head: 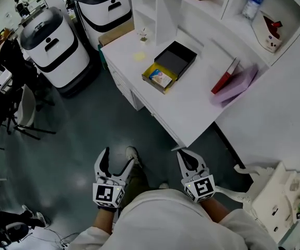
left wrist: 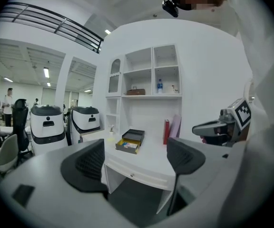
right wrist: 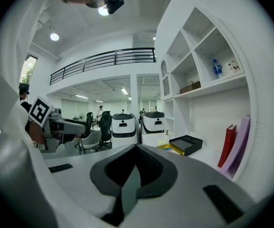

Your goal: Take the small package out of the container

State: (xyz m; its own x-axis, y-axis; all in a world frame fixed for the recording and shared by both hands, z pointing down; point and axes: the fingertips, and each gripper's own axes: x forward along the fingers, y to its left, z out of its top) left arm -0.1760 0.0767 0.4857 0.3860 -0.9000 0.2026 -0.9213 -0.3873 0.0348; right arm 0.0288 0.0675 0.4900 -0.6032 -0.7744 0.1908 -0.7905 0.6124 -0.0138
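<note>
**A:** How far along is this?

**B:** Barely begun, I'd say. The small package point(head: 161, 77) lies inside the yellow box point(head: 154, 85) on the white tabletop point(head: 191, 108). Neither claw is near it. Both hang low by the person's body, well apart from the tabletop's edge.

**A:** And the claws themselves?

**B:** The left claw point(head: 117, 161) has its jaws spread wide with nothing between them. The right claw point(right wrist: 134, 167) has its jaws pressed together, and it's empty too.

**A:** So what's left?

**B:** Everything, by my reckoning: step up, reach into the box, grip the package and lift it clear.

**A:** Is the box open?

**B:** Yes. Its black lid point(head: 175, 59) lies just behind it, so the top is uncovered.

**A:** What does the package look like?

**B:** It's small and flat, lying face up, with blue and orange print. It fills much of the box floor, so the walls sit close around it. It's too far off to tell more.
</note>
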